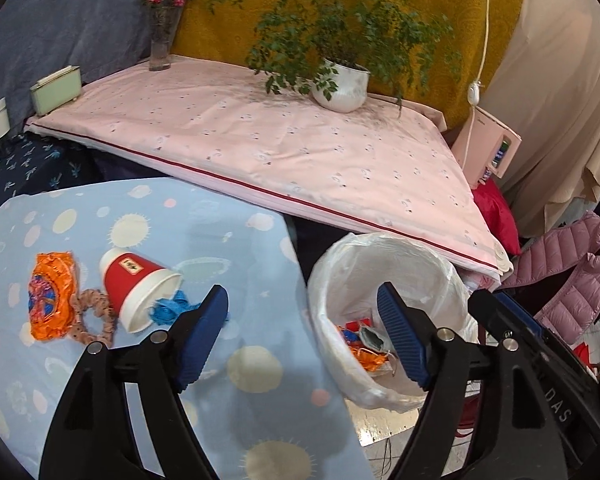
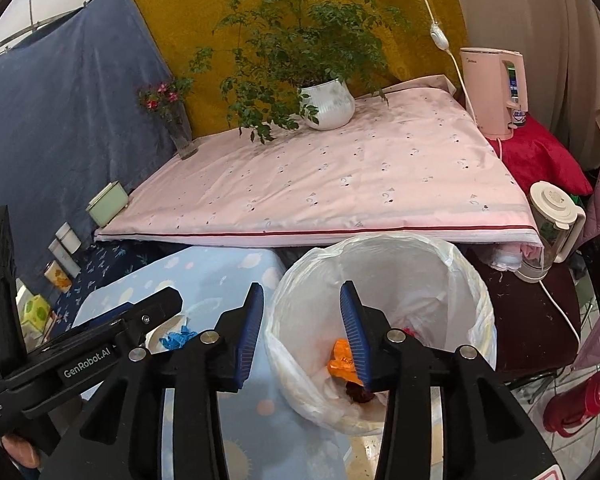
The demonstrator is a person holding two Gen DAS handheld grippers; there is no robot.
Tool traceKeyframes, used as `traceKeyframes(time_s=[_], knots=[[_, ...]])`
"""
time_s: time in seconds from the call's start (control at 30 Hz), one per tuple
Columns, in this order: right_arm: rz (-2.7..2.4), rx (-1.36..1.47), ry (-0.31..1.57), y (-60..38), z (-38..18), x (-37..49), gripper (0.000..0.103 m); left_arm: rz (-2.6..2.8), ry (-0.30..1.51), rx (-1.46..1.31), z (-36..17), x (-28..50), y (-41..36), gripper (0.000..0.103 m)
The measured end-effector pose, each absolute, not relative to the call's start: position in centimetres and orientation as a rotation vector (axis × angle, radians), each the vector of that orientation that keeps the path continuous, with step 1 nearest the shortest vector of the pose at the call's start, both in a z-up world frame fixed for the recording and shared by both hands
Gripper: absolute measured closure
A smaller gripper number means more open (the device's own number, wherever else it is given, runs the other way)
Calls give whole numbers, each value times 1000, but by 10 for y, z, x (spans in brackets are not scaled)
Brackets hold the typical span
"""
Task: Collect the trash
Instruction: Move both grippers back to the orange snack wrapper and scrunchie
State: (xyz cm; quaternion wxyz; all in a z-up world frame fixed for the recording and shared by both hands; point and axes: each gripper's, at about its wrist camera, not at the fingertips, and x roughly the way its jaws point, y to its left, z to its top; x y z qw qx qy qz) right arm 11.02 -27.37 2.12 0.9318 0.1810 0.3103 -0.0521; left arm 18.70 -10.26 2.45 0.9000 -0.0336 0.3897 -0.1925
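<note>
**Grippers open at the bin, trash on both sides**

We hold both grippers at the lined bin (image 1: 384, 252), a white pail with a clear bag folded over its rim, standing on the floor just beside the low table under the blue dotted cloth (image 1: 228, 240). Our left gripper (image 1: 300, 320) has its blue pads spread wide, one over the cloth edge, the other over the bin mouth, nothing between them. Our right gripper (image 2: 302, 320) is parted less widely, also empty, its right pad above the bin's inside.

Inside the bin we note an orange wrapper (image 2: 340, 358), a grey face mask (image 1: 370, 338) and some red scraps.

On the cloth: a red paper cup (image 1: 138, 288) lying on its side, mouth toward us; a blue crumpled scrap (image 1: 172, 308) at its mouth; a pink scrunchie (image 1: 92, 312) touching the cup's base; an orange snack bag (image 1: 50, 296) just left of that.

Behind, a potted plant (image 1: 340, 84) on the pink-sheeted surface.
</note>
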Motion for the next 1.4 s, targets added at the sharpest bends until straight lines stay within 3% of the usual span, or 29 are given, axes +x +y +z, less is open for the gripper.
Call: traceKeyframes(time_s=[0.9,1.4], knots=[[106,283,766,-104,-10,156,58,-109,839,-199,-18,213,100,26],[159,258,849,-41,-40,178,58,-8,878,-209,-51,222,164,26]])
